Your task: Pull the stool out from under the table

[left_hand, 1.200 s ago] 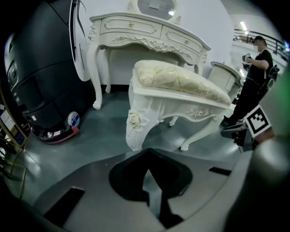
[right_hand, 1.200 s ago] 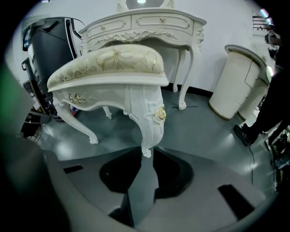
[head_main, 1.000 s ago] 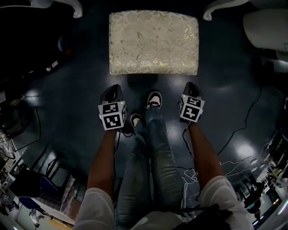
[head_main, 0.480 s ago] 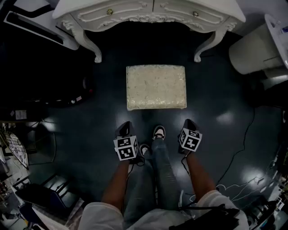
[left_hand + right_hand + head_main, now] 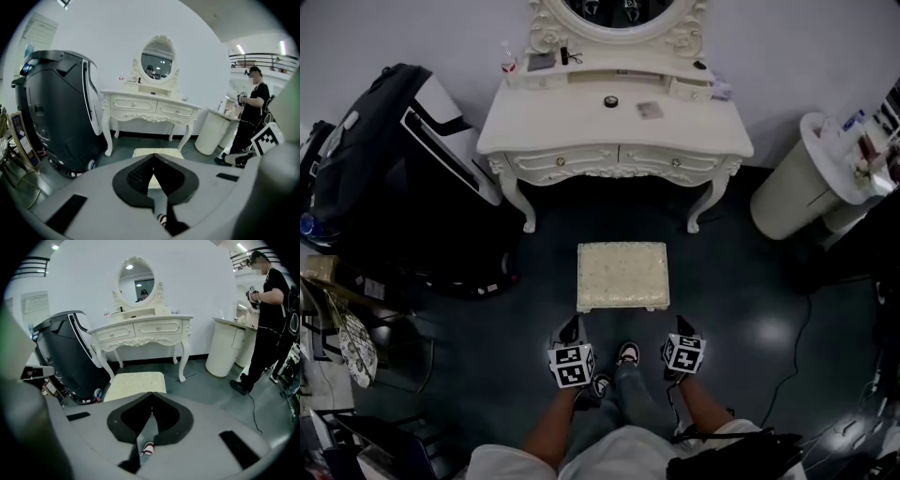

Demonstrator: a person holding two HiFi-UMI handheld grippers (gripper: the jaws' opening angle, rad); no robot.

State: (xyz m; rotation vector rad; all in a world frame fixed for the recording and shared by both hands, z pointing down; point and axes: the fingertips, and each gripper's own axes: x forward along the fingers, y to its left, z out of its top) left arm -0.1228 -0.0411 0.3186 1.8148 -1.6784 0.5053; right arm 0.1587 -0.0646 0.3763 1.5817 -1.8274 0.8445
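One cream-cushioned stool (image 5: 622, 276) is seen on the dark floor (image 5: 487, 328), set square to the white table (image 5: 619, 161) and wholly in front of it. Its far edge is placed just short of the table's two front legs, with a narrow strip of floor between, and none of it lies under the tabletop (image 5: 572, 120).

Both grippers are held out on bare forearms, one at each side of the person's legs, and are pointed forward and downward at the stool's near edge. The left gripper (image 5: 570, 326) is lined up near the near-left corner, and the right gripper (image 5: 682, 322) near the near-right corner. Neither is touching the cushion. In both gripper views the jaws are brought together tip to tip with nothing gripped between them, and the stool is seen beyond them on the floor.

Open floor is left at both sides of the stool and on its near side, where only the person's shoes (image 5: 628, 353) are placed. Further left the room is bounded by a large black machine (image 5: 394, 178), and further right by a white cylindrical cabinet (image 5: 787, 192). An oval mirror (image 5: 623, 11) is mounted over the tabletop. A bystander (image 5: 267, 310) is seen standing at the right of the right gripper view.
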